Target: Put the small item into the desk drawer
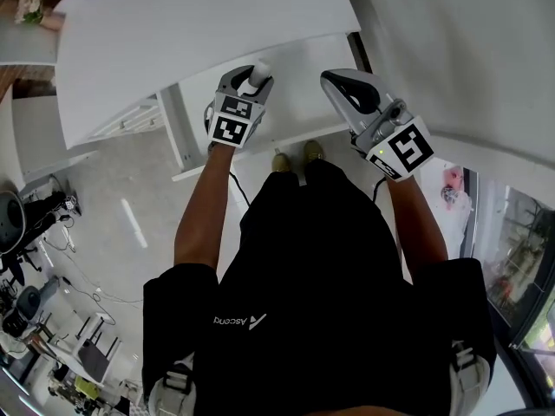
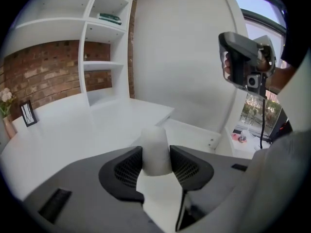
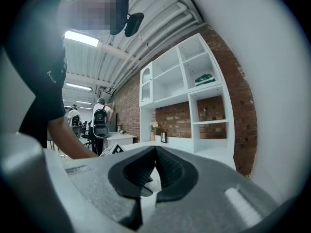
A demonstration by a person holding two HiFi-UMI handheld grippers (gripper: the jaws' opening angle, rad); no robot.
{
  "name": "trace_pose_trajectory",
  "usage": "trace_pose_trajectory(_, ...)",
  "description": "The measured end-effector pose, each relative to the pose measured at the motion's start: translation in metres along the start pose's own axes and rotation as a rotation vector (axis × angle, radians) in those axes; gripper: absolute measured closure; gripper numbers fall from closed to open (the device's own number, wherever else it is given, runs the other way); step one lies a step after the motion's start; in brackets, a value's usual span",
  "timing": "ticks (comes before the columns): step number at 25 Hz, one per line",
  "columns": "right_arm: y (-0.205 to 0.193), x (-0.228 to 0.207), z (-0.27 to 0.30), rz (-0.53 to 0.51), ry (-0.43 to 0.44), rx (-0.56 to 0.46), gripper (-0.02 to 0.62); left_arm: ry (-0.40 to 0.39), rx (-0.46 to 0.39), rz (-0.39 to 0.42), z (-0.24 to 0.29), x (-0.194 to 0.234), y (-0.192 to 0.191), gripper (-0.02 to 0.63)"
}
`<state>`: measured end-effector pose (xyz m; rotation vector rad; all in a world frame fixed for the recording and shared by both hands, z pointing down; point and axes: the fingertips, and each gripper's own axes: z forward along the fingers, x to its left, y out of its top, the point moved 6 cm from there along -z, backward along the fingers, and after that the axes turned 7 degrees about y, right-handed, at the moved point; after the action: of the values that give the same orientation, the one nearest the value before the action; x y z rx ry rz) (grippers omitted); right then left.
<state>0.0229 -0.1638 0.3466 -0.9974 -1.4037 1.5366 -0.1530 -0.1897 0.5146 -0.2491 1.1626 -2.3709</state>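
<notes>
Left tongs clamp the small white item between their pads, short of what appears to be the open drawer ahead. Right tongs are closed and empty alongside. Risk: the smooth item slips if tilted.

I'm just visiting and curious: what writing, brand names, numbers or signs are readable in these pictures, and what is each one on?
"Ascend", seen upside down beside a small logo: on the person's black shirt.
Left marker cube and right marker cube: black-and-white square patterns only, no letters or numbers.
Books on the shelf: print too small to read.
Frame on the desk: nothing can be read.
</notes>
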Motion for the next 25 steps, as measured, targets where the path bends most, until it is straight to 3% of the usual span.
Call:
trace_pose_trajectory(6, -0.008, -0.025, -0.003, 0.018, -0.003, 0.017, 0.595, -0.01, 0.167, -0.004, 0.053, 0.008, -0.022, 0.434)
trace_pose_trajectory(25, -0.03, -0.068, -0.032, 0.058, -0.025, 0.072, 0.595, 0.031, 0.388, -0.019, 0.133, 0.015, -0.059, 0.432)
